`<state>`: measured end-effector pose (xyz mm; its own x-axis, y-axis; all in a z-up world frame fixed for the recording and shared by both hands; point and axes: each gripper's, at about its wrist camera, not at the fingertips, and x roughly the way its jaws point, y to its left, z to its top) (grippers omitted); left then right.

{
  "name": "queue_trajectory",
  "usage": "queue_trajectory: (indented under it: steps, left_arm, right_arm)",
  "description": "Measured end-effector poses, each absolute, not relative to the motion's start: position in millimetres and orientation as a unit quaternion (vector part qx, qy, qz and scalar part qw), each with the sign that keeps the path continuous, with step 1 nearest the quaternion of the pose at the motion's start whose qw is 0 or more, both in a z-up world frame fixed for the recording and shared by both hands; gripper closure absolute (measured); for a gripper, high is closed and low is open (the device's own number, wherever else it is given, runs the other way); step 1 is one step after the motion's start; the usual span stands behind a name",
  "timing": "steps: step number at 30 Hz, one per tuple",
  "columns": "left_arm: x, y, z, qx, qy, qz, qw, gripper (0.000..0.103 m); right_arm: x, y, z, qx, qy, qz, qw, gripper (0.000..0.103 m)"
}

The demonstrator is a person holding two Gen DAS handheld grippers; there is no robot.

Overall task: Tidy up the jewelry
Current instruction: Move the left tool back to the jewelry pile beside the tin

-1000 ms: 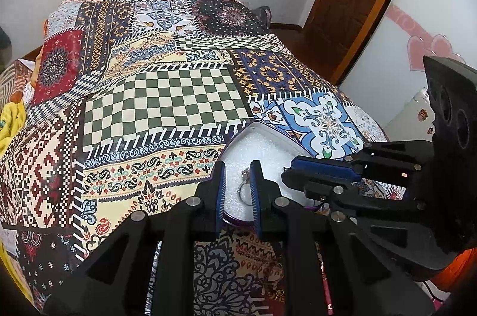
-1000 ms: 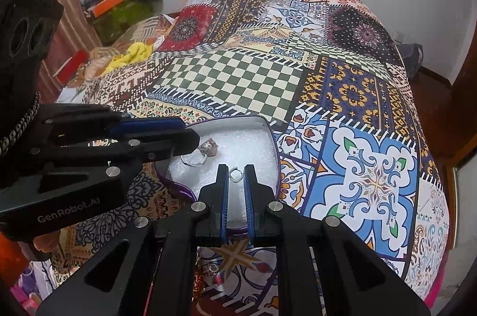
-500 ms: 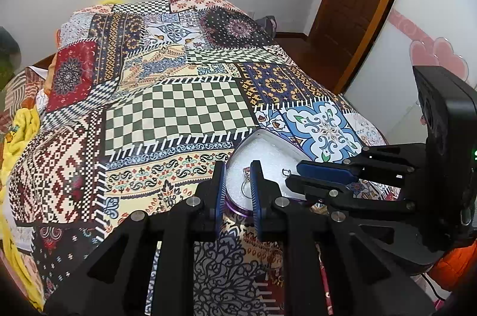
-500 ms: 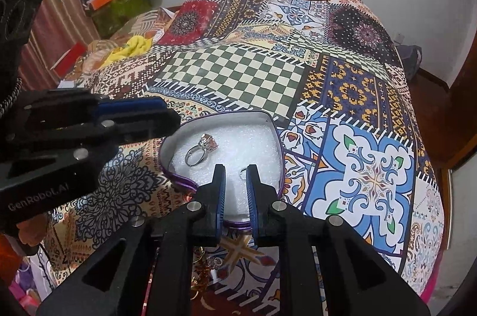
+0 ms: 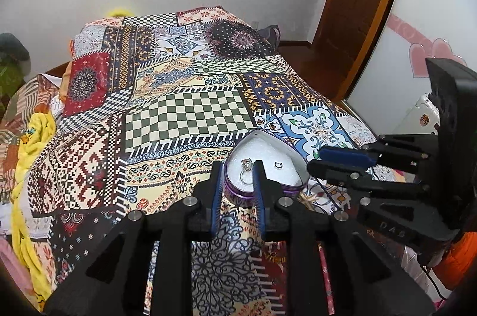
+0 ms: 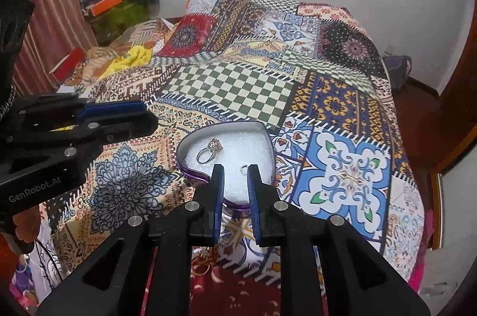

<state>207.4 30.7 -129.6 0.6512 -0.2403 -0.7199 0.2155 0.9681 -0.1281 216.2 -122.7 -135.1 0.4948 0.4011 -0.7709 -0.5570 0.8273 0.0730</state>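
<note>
You have the ring (image 6: 205, 152) and a small hoop (image 6: 244, 168) in the heart box (image 6: 190, 177), your left gripper (image 5: 237, 166) opening empty, your right gripper (image 6: 235, 170) slack and empty, and more jewelry (image 6: 205, 257) waits below.

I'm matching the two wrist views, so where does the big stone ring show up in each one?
Left wrist: big stone ring low centre, beside the right fingertip.
Right wrist: ring centre, left half of the tin, above the fingertips.
Shared landmark: heart-shaped tin on the patchwork bedspread.
</note>
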Motion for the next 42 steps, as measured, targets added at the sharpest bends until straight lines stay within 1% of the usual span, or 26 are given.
queue_trajectory:
  steps: [1, 2, 4, 5, 10, 11, 21, 28, 37, 42]
  left_arm:
    - [204, 31, -128, -0.015, 0.396, -0.123, 0.910, 0.077]
    - [201, 30, -127, -0.014, 0.395, -0.122, 0.911, 0.076]
    - [195, 30, -124, -0.011, 0.393, -0.120, 0.912, 0.072]
    - [192, 29, -124, -0.010, 0.394, -0.120, 0.911, 0.071]
    - [178, 26, -127, -0.002, 0.402, -0.117, 0.908, 0.062]
    - [176, 26, -129, -0.001, 0.404, -0.116, 0.907, 0.062]
    - [168, 23, -165, 0.010, 0.450, -0.113, 0.886, 0.061]
    - [172, 20, -190, 0.004, 0.478, -0.121, 0.870, 0.061]
    - [179, 10, -204, 0.002, 0.490, -0.139, 0.861, 0.061]
    - [184, 11, -205, -0.006, 0.485, -0.143, 0.863, 0.061]
  right_arm:
    - [214, -125, -132, -0.092, 0.416, 0.277, 0.861, 0.085]
    - [211, -127, -129, -0.090, 0.412, 0.274, 0.864, 0.082]
    - [205, -131, -124, -0.086, 0.404, 0.269, 0.870, 0.067]
    - [202, -133, -121, -0.083, 0.399, 0.266, 0.874, 0.066]
    - [192, -143, -114, -0.077, 0.394, 0.258, 0.879, 0.065]
    - [189, -145, -113, -0.076, 0.394, 0.256, 0.879, 0.065]
    - [180, -163, -126, -0.068, 0.412, 0.239, 0.877, 0.065]
    - [181, -169, -148, -0.074, 0.438, 0.227, 0.867, 0.065]
    - [188, -166, -175, -0.086, 0.470, 0.222, 0.850, 0.065]
    - [189, -161, -180, -0.089, 0.474, 0.226, 0.846, 0.065]
